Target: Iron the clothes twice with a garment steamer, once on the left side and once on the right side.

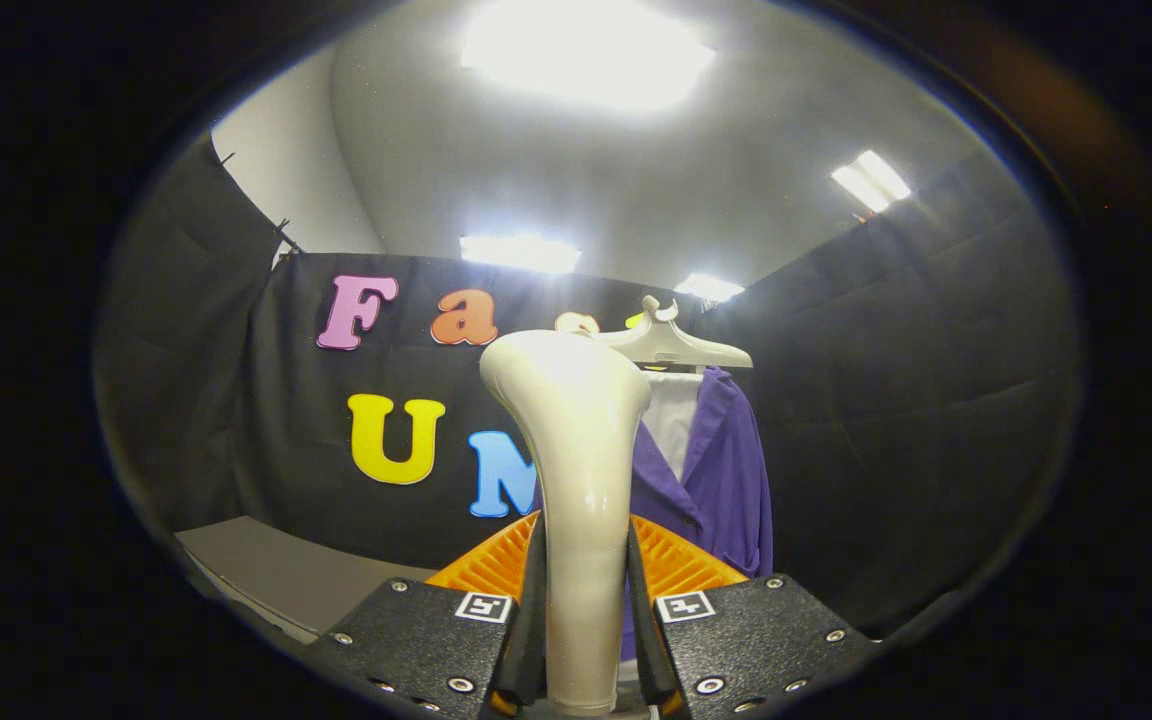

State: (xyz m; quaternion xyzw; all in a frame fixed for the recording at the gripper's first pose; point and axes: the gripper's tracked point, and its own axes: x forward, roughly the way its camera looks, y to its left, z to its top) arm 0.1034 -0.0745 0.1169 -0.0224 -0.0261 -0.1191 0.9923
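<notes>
The gripper (586,640) holds the steamer (576,470) by its cream handle, both fingers (533,620) pressing on it from either side. The steamer stands upright, its long axis running straight up from between the fingers, its broad head at the top. The purple shirt (716,470) hangs on a pale hanger (671,345) beyond the fingers and a little to the right of the steamer, against the black wall. The steamer head seems well apart from the cloth, so the next move probably calls for carrying it forward and rightward to the shirt.
</notes>
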